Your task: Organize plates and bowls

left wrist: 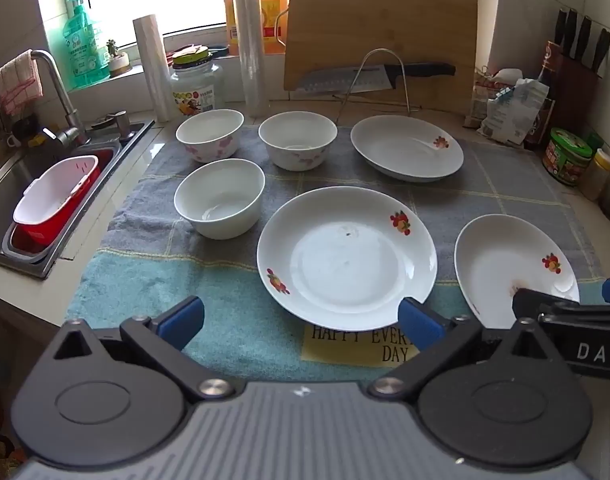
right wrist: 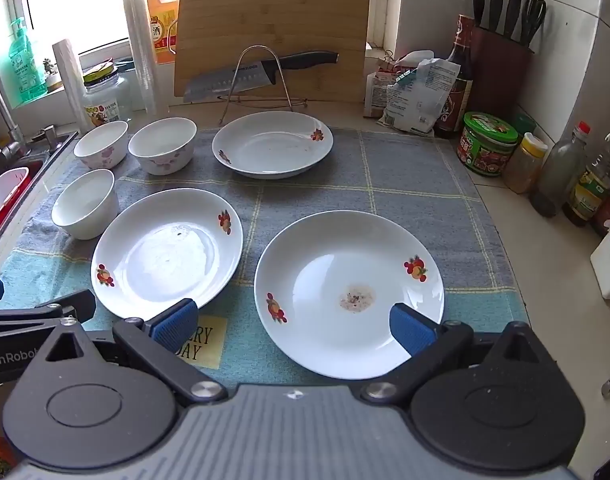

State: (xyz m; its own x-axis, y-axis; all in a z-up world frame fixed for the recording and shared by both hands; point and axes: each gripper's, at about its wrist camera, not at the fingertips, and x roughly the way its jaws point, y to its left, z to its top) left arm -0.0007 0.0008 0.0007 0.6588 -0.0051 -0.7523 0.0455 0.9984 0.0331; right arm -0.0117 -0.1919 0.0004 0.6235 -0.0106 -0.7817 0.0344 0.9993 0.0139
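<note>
White china covers a grey and blue checked towel [right wrist: 405, 168]: three fruit-printed plates and three bowls. The near plate [right wrist: 349, 292], stained brown at its centre, lies before the right gripper [right wrist: 293, 326]; the middle plate [left wrist: 347, 256] lies to its left, before the left gripper [left wrist: 301, 322]; the far plate [right wrist: 273, 144] sits in front of a wire rack [right wrist: 261, 80] holding a knife [right wrist: 261, 70]. Two flowered bowls [left wrist: 210, 134] [left wrist: 298, 139] stand at the back left, a plain bowl [left wrist: 219, 196] just in front of them. Both grippers hang with jaws spread wide, holding nothing. A sink [left wrist: 9, 184] lies left of the towel.
</note>
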